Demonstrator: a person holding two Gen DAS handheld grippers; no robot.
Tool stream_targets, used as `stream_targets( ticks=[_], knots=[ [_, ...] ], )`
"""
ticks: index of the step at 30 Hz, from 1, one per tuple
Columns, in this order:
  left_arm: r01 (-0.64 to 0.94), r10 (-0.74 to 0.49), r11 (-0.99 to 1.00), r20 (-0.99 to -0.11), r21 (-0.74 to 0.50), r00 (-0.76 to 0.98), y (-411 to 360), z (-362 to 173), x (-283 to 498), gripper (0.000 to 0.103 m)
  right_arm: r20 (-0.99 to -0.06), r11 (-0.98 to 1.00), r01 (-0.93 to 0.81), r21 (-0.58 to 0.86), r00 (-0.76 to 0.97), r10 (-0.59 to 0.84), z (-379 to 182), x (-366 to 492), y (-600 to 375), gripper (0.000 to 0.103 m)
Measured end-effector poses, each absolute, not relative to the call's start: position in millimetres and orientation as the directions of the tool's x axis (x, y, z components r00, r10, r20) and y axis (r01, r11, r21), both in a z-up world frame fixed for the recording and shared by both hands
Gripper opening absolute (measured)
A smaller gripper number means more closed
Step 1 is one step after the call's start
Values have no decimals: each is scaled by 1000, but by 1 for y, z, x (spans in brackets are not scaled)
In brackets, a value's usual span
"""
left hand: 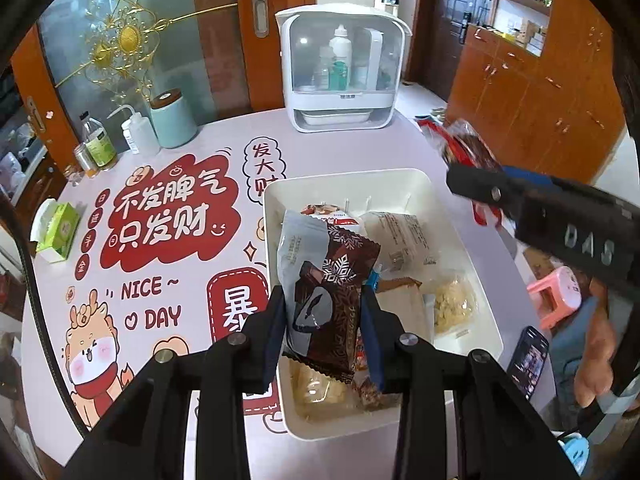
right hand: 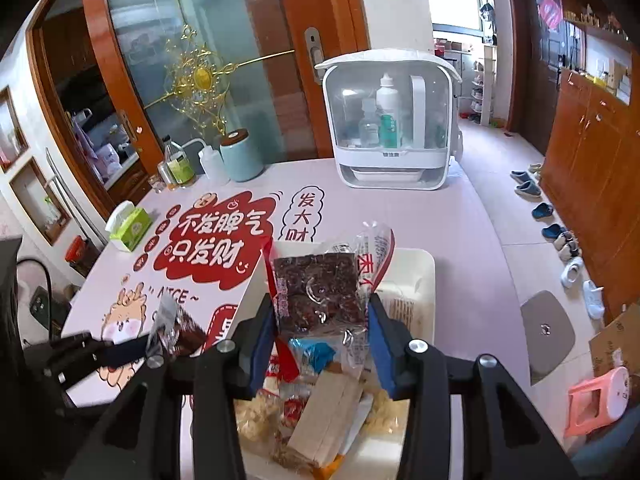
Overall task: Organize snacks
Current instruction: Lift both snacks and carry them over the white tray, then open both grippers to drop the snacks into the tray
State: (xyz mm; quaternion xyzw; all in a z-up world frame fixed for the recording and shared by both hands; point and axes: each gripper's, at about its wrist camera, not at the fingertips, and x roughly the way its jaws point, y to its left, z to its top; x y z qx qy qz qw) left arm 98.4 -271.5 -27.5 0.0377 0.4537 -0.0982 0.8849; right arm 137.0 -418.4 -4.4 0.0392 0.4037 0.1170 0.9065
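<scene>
My left gripper (left hand: 324, 320) is shut on a brown-and-grey chocolate snack packet (left hand: 324, 280) and holds it upright above the white bin (left hand: 484, 308). The bin holds several wrapped snacks: a pale packet (left hand: 400, 236), a tan bar (left hand: 400, 304), a clear bag of yellow pieces (left hand: 456, 304). My right gripper (right hand: 322, 324) is shut on a clear packet of dark red dates (right hand: 320, 292) and holds it above the same bin (right hand: 420, 272). The right gripper also shows in the left wrist view (left hand: 476, 184), and the left one in the right wrist view (right hand: 132, 348).
The bin stands on a round table with a red-and-pink printed mat (left hand: 168, 216). At the back are a white lidded organizer (left hand: 340, 72), a mint canister (left hand: 172, 120), bottles (left hand: 96, 144) and a green tissue pack (left hand: 60, 228). A phone (left hand: 528, 360) lies right of the bin.
</scene>
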Motion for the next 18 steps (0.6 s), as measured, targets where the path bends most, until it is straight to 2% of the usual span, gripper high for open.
stream_targets(
  ticks=[7,18],
  knots=[
    [161,-66,986,-804,37,591,-289,-32,109,34,-723,968,-183,170,645,249,-12,162,-427,44],
    [141,-43,989,-820,46,571,-302,-47,131,35,-758,974,-160,162,611,226,-33,192,-431,45]
  ],
)
